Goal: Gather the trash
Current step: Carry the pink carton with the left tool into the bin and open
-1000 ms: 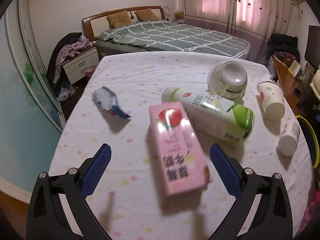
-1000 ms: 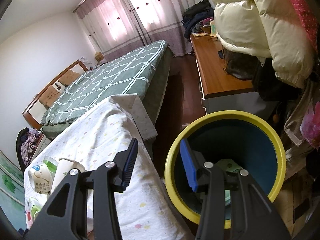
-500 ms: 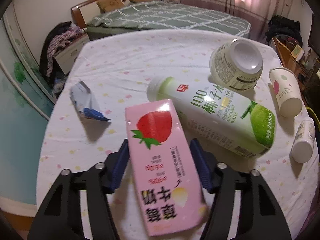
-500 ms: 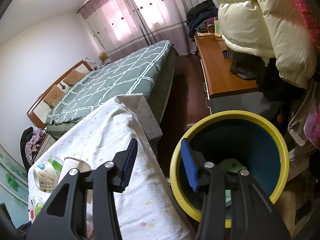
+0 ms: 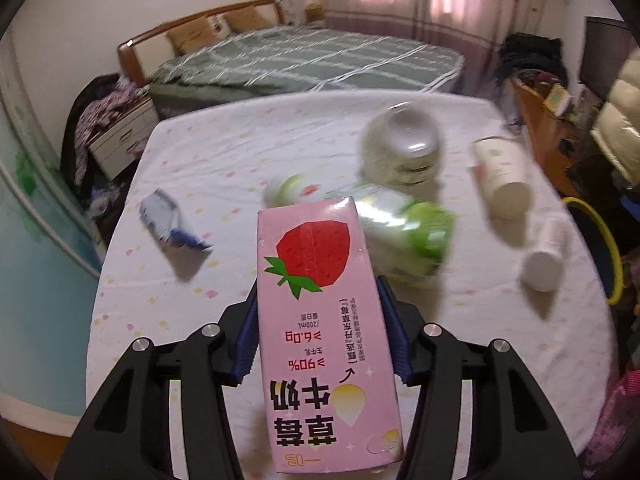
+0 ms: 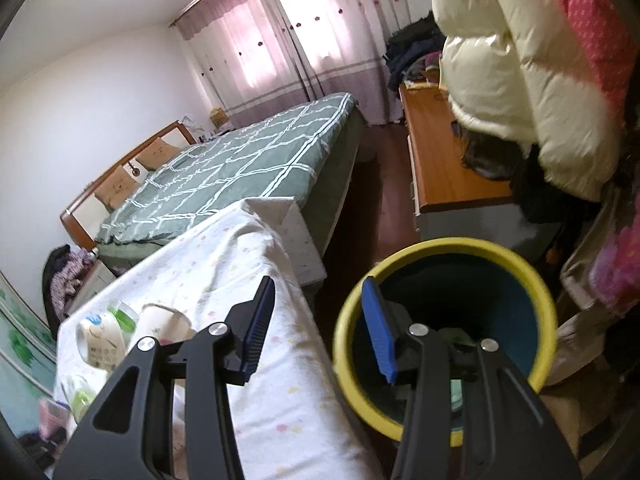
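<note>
Left gripper (image 5: pixel 318 330): jaws have just been closing and now clamp the pink strawberry milk carton (image 5: pixel 320 320) by its two long sides; blue pads flush against it.
Carton axis: runs straight out ahead of the gripper along its fingers, printed face up, far end over the table (image 5: pixel 240 160).
Carton look: rigid, undented, strawberry picture at the far end, text upside down to the camera.
Beyond the carton: green-capped bottle (image 5: pixel 400 232) lying just past it, then a clear jar (image 5: pixel 404 148); paper cup (image 5: pixel 502 178) and small white bottle (image 5: pixel 546 256) to the right; crumpled wrapper (image 5: pixel 168 224) to the left.
Right gripper (image 6: pixel 320 328): jaws part open, nothing between them.
Bin (image 6: pixel 440 248): yellow-rimmed, beside the table, right under the right gripper; its rim shows far right of the left gripper, so the carton must travel rightward.
</note>
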`<action>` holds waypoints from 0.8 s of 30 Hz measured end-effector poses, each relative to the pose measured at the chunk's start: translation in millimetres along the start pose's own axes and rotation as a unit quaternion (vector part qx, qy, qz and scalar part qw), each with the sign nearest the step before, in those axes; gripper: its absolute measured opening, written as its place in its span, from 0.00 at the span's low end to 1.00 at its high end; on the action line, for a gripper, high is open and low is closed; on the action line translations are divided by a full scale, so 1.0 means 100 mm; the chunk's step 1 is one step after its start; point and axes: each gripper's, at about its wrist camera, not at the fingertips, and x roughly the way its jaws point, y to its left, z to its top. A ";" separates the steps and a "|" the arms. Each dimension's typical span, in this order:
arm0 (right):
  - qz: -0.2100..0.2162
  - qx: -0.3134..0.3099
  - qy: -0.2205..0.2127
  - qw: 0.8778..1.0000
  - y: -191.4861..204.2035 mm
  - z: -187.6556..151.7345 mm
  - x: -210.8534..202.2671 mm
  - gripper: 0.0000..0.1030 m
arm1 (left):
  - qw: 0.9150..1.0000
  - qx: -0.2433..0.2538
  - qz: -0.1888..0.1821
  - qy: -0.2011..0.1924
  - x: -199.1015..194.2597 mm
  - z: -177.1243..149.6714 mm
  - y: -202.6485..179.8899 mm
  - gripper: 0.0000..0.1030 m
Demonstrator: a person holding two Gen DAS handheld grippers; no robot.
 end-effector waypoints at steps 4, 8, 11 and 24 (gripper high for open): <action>-0.023 -0.021 -0.002 0.999 -0.16 -0.07 -0.18 0.46 | 0.998 0.033 -0.042 -0.018 -0.19 0.08 -0.37 0.51; -0.043 -0.029 -0.007 0.999 -0.39 -0.12 -0.37 0.46 | 0.993 0.072 -0.091 -0.029 -0.24 0.23 -0.89 0.51; -0.056 -0.033 -0.015 0.998 -0.57 -0.15 -0.54 0.48 | 0.986 0.102 -0.126 -0.030 -0.21 0.36 -1.35 0.51; -0.095 -0.037 -0.032 0.994 -1.11 -0.29 -0.99 0.54 | 0.945 0.226 -0.237 -0.003 0.13 0.76 -3.46 0.52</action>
